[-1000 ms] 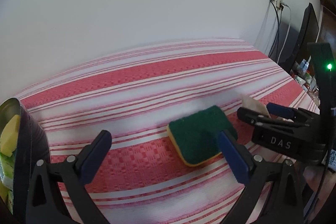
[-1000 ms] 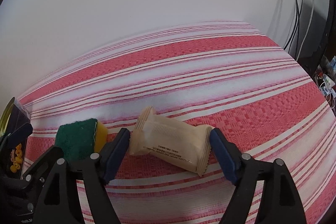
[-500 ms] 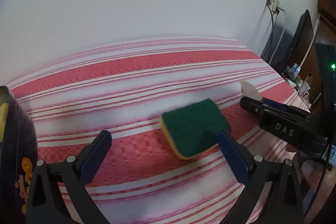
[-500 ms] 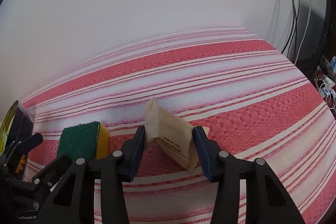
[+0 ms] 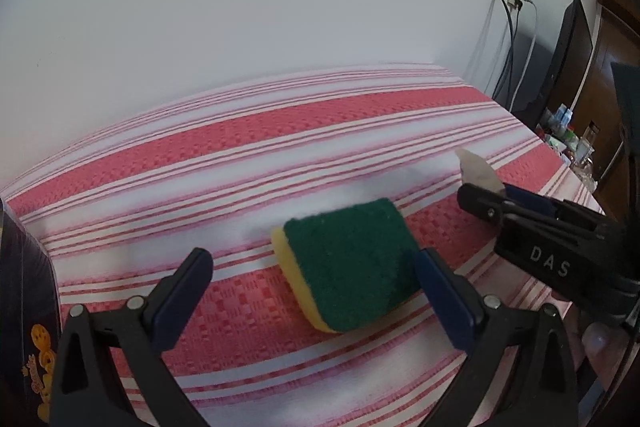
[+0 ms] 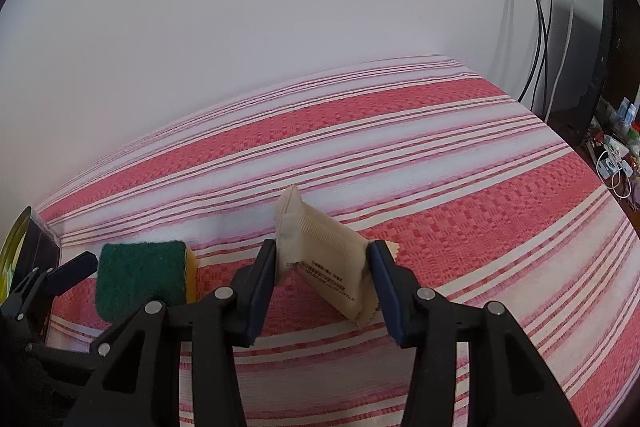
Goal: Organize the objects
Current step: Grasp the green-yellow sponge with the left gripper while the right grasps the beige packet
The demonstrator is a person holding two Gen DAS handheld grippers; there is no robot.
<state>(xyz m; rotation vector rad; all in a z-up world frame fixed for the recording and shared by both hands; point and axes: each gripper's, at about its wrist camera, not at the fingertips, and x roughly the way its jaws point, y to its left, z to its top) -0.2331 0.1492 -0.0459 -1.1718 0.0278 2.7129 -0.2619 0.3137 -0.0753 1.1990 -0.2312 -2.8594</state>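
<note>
A beige snack packet (image 6: 326, 253) is pinched between the blue pads of my right gripper (image 6: 323, 271), tilted with one end raised off the red-and-white striped cloth (image 6: 460, 211). In the left wrist view the packet's tip (image 5: 476, 167) sticks out of the right gripper (image 5: 500, 203). A green-and-yellow sponge (image 5: 348, 263) lies flat on the cloth, also in the right wrist view (image 6: 142, 277). My left gripper (image 5: 314, 291) is open around the sponge's near end, its right pad next to the sponge's corner.
A dark snack bag or container (image 5: 24, 327) stands at the left edge, also in the right wrist view (image 6: 24, 255). A white wall runs behind the table. Wall sockets with cables (image 6: 536, 27), a black monitor (image 5: 568, 59) and small clutter are to the right.
My right gripper closed from wide open onto the beige packet and tipped it up. My left gripper stayed open and shifted slightly around the sponge.
</note>
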